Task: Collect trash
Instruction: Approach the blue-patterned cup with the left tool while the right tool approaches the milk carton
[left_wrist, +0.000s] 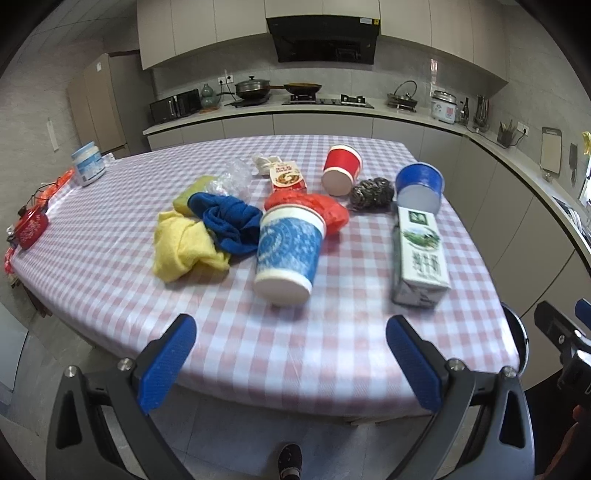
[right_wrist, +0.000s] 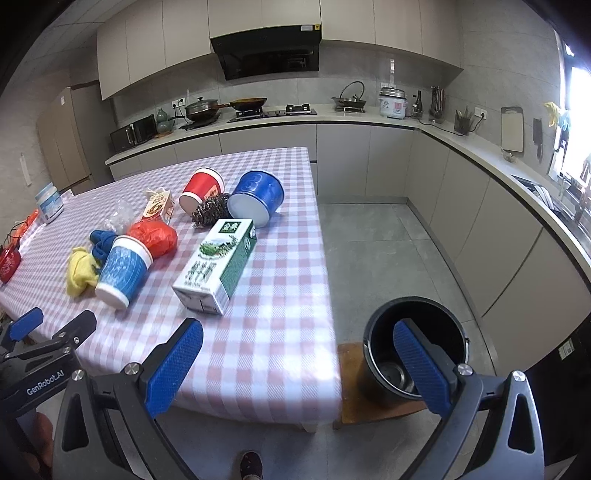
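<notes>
A: Blue-padded fingers, left gripper: spread wide, nothing between them, held off the near edge of the bench. Right gripper: likewise spread wide and empty, one finger over the bench corner, the other over the black bin.

B: Landmark for the rest?

A: Milk carton, green and white, lying on its side on the checked cloth. Left of it, just apart: blue patterned cup, tipped over, base toward the cameras. Touching that cup from behind: red plastic bag, crumpled.

B: Cloths?

A: Yellow cloth and blue cloth, bunched together, left of the carton beyond the patterned cup. Green sponge and clear plastic wrap behind them.

B: Beyond the carton?

A: Blue tub, on its side, just behind the carton's far end. Steel scourer touching it on the left. Red cup, on its side, next left. Small printed box farther left.

B: Bin position?

A: On the floor, right of the carton, past the bench edge, on a wooden board.
</notes>
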